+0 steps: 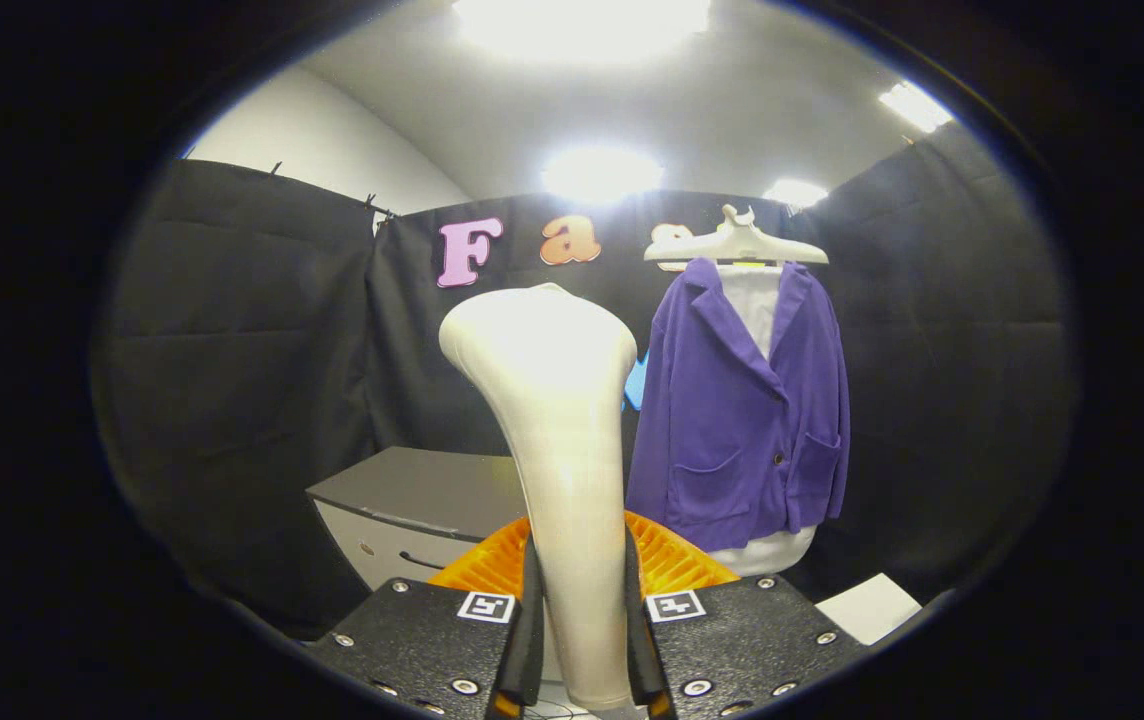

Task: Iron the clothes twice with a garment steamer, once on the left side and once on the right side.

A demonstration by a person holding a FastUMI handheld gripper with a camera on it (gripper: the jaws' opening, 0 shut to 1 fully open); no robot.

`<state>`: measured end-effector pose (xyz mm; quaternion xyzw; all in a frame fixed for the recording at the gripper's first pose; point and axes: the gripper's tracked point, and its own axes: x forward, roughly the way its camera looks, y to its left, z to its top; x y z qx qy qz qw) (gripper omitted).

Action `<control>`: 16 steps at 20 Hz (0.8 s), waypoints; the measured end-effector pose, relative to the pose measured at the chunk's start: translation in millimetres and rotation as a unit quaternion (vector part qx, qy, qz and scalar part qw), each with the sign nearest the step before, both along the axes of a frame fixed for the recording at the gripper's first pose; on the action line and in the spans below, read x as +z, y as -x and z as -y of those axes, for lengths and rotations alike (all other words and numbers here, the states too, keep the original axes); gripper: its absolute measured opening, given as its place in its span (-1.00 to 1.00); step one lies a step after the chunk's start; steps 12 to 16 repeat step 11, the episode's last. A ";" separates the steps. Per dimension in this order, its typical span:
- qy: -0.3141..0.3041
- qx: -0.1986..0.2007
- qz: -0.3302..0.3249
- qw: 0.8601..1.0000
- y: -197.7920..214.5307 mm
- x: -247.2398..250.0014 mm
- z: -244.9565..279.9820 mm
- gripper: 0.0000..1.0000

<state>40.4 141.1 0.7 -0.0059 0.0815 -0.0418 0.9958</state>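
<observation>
The fingers [580, 640] pinch the steamer [557, 440] by its handle; its long axis stands upright, head on top. Beyond, to the right, the purple jacket [737, 420] hangs on a hanger [735, 243], open room between.

A cream-white plastic garment steamer [562, 420] with a slim handle widening to a rounded head stands upright, its handle clamped between the tongs [582, 640]. Beyond it, to the right, a purple soft-fabric jacket [742, 410] with two front pockets hangs open-fronted over a white garment on a white hanger.
</observation>
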 end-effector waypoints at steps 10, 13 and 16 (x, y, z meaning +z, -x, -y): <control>0.018 -0.043 0.025 0.999 -0.5 16.5 -31.9 -0.34; 0.021 -0.049 0.026 0.998 -0.8 16.5 -30.2 -0.34; 0.021 -0.049 0.026 0.998 -0.8 16.5 -30.2 -0.34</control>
